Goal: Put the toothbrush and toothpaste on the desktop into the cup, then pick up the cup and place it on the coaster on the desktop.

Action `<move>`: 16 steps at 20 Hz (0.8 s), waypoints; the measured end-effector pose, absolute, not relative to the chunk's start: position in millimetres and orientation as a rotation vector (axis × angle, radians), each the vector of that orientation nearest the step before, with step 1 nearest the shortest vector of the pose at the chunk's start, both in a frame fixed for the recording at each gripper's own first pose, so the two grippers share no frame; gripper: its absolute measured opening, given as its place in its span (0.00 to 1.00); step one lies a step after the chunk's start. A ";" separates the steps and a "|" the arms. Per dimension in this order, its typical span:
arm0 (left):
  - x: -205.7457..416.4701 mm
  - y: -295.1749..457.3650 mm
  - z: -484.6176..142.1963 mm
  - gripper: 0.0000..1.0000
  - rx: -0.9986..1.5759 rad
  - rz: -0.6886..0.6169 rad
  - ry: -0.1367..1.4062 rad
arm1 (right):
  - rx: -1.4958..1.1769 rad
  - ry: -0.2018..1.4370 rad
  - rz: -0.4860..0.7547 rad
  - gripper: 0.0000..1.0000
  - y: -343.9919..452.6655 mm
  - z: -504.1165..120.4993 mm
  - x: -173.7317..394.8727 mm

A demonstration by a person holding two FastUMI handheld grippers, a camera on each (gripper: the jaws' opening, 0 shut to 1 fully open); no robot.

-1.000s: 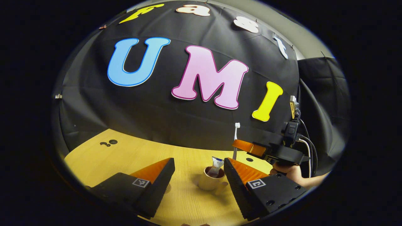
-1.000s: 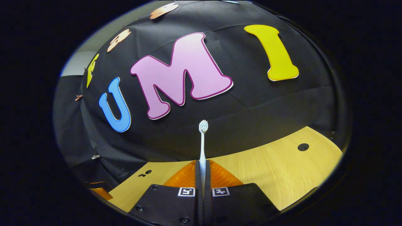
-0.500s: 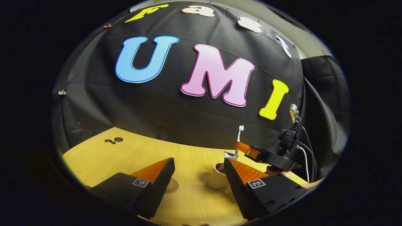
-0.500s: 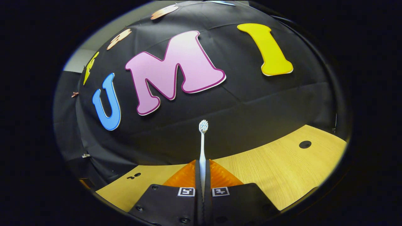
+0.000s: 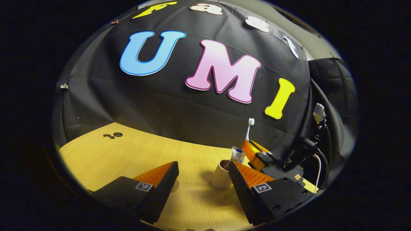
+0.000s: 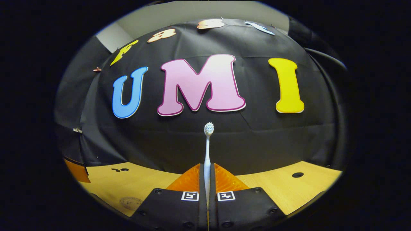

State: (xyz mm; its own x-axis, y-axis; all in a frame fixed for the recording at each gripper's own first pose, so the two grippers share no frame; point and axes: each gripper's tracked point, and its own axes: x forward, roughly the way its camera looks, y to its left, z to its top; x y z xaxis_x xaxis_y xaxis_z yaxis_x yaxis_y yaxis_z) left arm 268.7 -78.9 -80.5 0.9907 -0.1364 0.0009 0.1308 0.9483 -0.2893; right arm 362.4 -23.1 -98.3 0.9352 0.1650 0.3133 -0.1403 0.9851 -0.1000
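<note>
Meanwhile the right gripper [image 6: 207,179] pinches the toothbrush [image 6: 207,150] upright beside the cup [image 5: 221,175], left gripper [image 5: 203,179] fingers spread wide.

Evenly, fairly brightly lit from above, without glare. Soft shadows cast on the desk [image 5: 128,154] left of the cup [image 5: 221,175] and beneath the left gripper [image 5: 201,175]. Sharp at the centre of both views, strongly bowed by the fisheye, dimming and slightly soft toward the rims. Toothbrush [image 6: 207,150] crisp.
</note>
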 end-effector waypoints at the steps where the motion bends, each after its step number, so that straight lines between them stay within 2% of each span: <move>1: 268.7 -78.8 -81.6 0.97 -0.295 -0.136 0.021 | -0.094 -0.337 0.169 0.07 -19.2 -98.8 361.3; 3: 268.8 -81.8 -85.1 0.97 -0.298 -0.140 0.027 | -0.111 -0.342 0.179 0.12 -16.5 -98.5 358.6; 4: 267.9 -82.7 -85.1 0.97 -0.299 -0.142 0.029 | -0.102 -0.339 0.176 0.10 -18.5 -99.1 358.8; 5: 267.7 -84.0 -85.7 0.97 -0.296 -0.145 0.029 | -0.085 -0.331 0.173 0.28 -19.9 -100.1 358.9; 6: 267.2 -85.3 -85.5 0.97 -0.292 -0.151 0.031 | -0.071 -0.327 0.176 0.41 -20.8 -100.3 358.0; 7: 266.9 -87.8 -85.9 0.97 -0.287 -0.155 0.032 | -0.068 -0.327 0.171 0.48 -23.4 -99.9 357.7; 16: 259.0 -84.1 -75.8 0.97 -0.317 -0.141 0.034 | -0.067 -0.301 0.191 0.48 -31.7 -75.2 303.4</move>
